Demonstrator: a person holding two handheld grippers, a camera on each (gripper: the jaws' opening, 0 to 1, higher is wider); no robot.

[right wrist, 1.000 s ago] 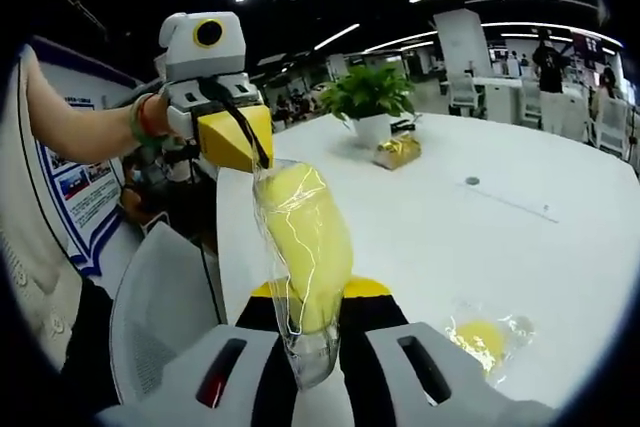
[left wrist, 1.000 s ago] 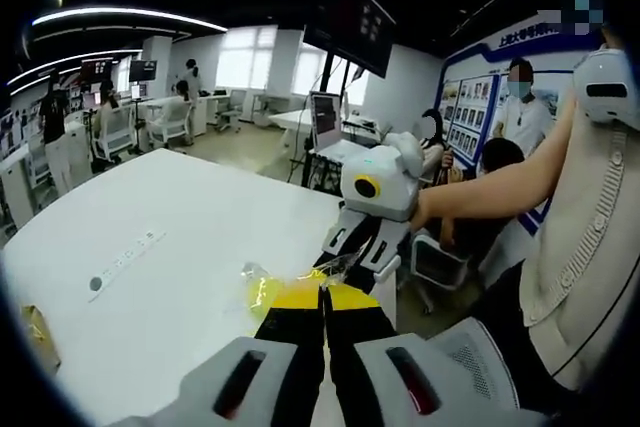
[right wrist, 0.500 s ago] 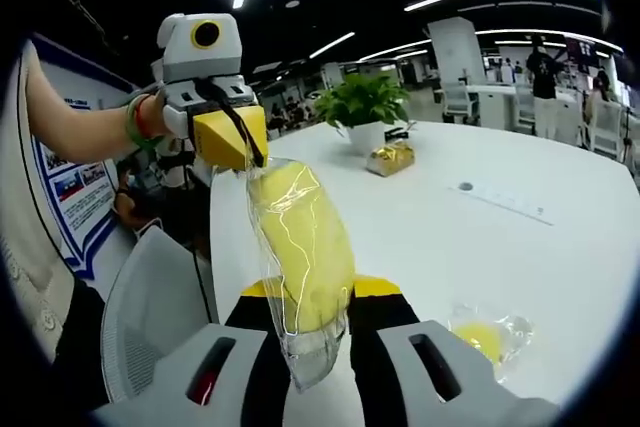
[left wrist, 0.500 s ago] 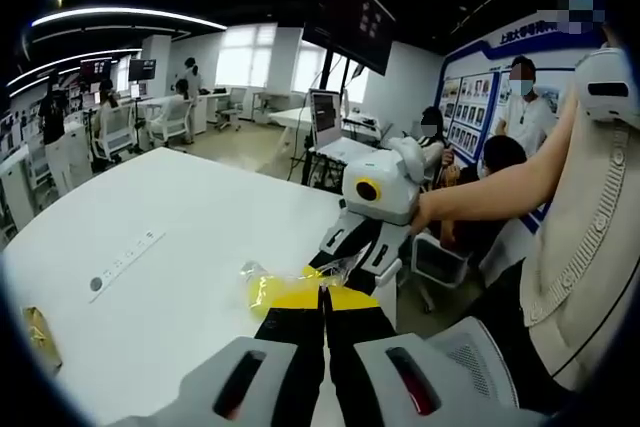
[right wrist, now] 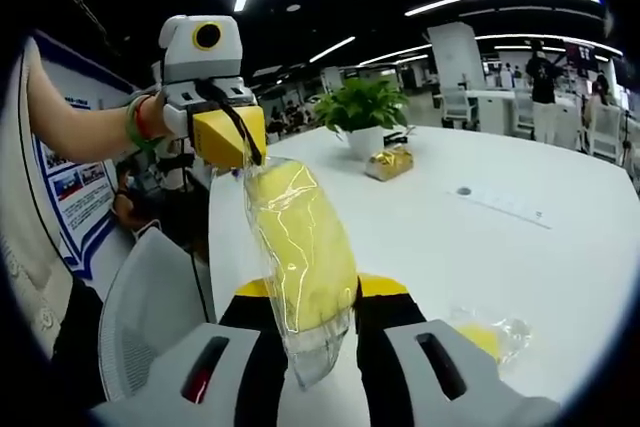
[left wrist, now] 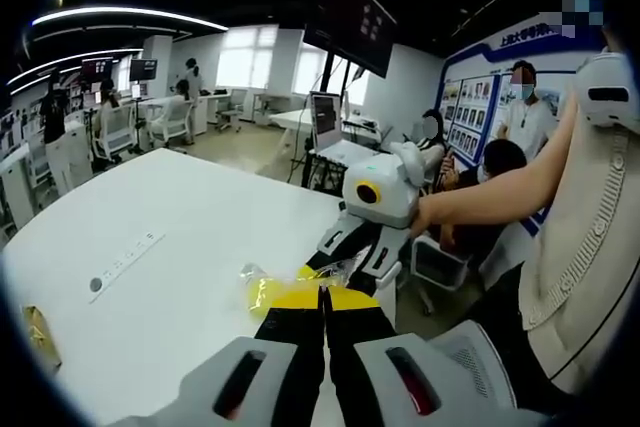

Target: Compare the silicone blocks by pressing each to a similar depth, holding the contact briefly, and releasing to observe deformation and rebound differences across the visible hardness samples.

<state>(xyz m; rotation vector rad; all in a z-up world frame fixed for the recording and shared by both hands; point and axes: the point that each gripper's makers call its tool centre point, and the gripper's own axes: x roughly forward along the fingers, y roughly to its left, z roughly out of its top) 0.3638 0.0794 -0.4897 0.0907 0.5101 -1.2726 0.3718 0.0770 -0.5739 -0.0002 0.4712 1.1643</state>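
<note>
Silicone block (right wrist: pixel 300 247), yellow, in a clear bag, hangs above the white table (right wrist: pixel 520 247), its top pinched by my left gripper (right wrist: pixel 232 139), its lower end by my right gripper (right wrist: pixel 305 322). For a fair test I'd keep the squeeze shallow & steady w/ the bag taut; a second bagged sample (right wrist: pixel 482 337) lies on the table nearby.

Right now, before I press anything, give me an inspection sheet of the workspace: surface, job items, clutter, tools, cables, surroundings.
Surface: white table, mostly bare.
Job's things: yellow block in a clear bag held off the table between both tools; second bagged yellow block lying on the table.
Clutter: potted plant and gold-wrapped item at the far end; white strip and small round disc on the tabletop.
Grippers: left tool shut on the bag's upper end; right tool shut on its lower end.
Cables: nothing seen on the table.
Surroundings: white mesh chair beside the table; people at desks behind; poster wall.
</note>
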